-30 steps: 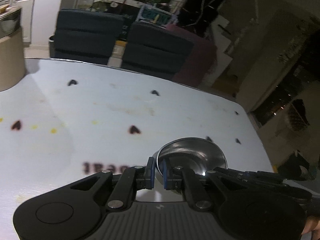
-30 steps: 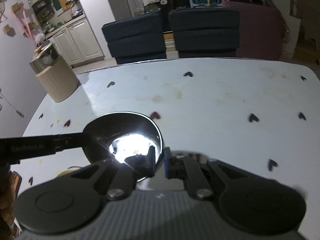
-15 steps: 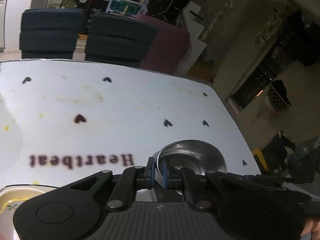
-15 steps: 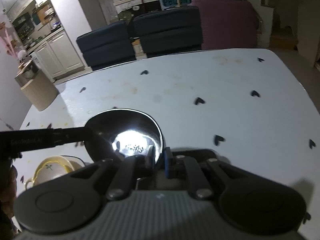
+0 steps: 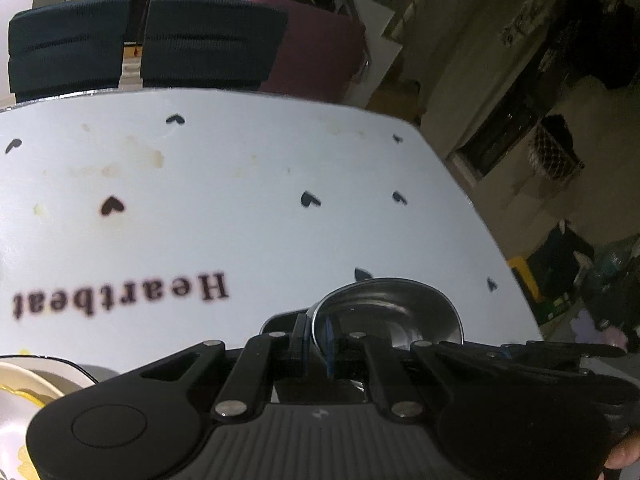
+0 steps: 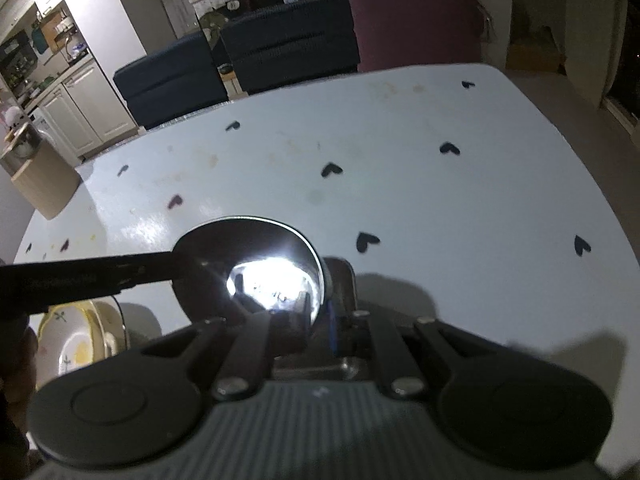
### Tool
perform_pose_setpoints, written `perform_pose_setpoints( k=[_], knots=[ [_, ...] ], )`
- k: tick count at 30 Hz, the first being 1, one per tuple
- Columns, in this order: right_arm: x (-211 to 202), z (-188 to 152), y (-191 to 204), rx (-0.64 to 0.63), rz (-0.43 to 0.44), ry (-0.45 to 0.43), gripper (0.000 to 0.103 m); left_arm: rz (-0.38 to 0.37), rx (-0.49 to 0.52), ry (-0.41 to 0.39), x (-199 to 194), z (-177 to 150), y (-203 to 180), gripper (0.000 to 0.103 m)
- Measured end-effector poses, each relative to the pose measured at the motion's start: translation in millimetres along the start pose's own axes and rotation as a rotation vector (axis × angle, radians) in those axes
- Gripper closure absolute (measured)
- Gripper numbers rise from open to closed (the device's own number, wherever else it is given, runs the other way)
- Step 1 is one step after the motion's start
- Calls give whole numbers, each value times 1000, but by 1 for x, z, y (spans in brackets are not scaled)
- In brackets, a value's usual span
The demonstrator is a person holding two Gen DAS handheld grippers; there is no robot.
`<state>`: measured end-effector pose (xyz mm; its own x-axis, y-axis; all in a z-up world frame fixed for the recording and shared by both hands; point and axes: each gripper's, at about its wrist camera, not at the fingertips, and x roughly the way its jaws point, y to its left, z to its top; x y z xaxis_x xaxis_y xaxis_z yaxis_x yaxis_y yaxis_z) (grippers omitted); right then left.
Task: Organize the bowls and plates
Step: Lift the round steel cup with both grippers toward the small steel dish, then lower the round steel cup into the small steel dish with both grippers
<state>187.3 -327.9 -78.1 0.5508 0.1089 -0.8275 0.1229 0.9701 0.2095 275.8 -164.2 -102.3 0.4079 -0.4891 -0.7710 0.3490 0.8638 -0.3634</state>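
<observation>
Left wrist view: your left gripper (image 5: 316, 338) is clamping the near-left rim of one steel bowl (image 5: 394, 312), one blue-edged finger outside the wall and one inside. The bowl is sitting upright and appears to be lifted off the white table (image 5: 240, 208), though actual contact with the surface cannot be judged from this angle. It is hanging over the near-right part of the tabletop. Count of black heart prints visible on the table in this view: eight. One printed word, "Heartbeat" (image 5: 120, 294), is lying to the left of the bowl. At the near-left corner one floral plate (image 5: 16, 400) is showing partly, with yellow trim, cut by the frame edge.

Right wrist view: your right gripper (image 6: 320, 312) is pinching the near-right rim of the same steel bowl (image 6: 248, 264), so two grippers are sharing one bowl. A bright glare is filling the bowl's bottom. The black arm of your left gripper (image 6: 86, 280) is reaching in from the left and meeting the bowl's left rim. Below that arm, at near left, a stack of dishes (image 6: 80, 344) is resting on the table (image 6: 440, 200): one floral plate inside a rimmed dish, so at least two pieces; a finer count is not possible. At far left one tan bin (image 6: 44, 180) is standing beyond the table edge. Beyond the far edge, two dark chairs (image 6: 288, 52) and one maroon chair (image 6: 416, 24) are standing.
</observation>
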Motion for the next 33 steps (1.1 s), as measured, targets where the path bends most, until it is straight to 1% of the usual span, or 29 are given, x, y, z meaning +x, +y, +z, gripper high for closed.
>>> perform_pose_setpoints(
  k=[6,12,16,22,27,31,33],
  knots=[
    [16,-6,5,-25,-7,81,91,26,4,31,12,-2,3,95],
    [36,-12,13,-65,-23,140,90,50,24,52,21,-3,2,95],
    [42,-12,14,-65,-31,151,90,56,18,68,27,-3,3,95],
    [52,-9,15,-78,-50,163,90,69,12,70,33,-3,4,95],
    [58,-7,15,-78,-59,167,90,67,-12,78,36,-4,7,94],
    [60,-7,15,-76,-67,172,89,62,-27,71,35,-3,8,84],
    [59,-7,16,-80,-72,173,88,53,-36,65,33,-2,9,81]
  ],
)
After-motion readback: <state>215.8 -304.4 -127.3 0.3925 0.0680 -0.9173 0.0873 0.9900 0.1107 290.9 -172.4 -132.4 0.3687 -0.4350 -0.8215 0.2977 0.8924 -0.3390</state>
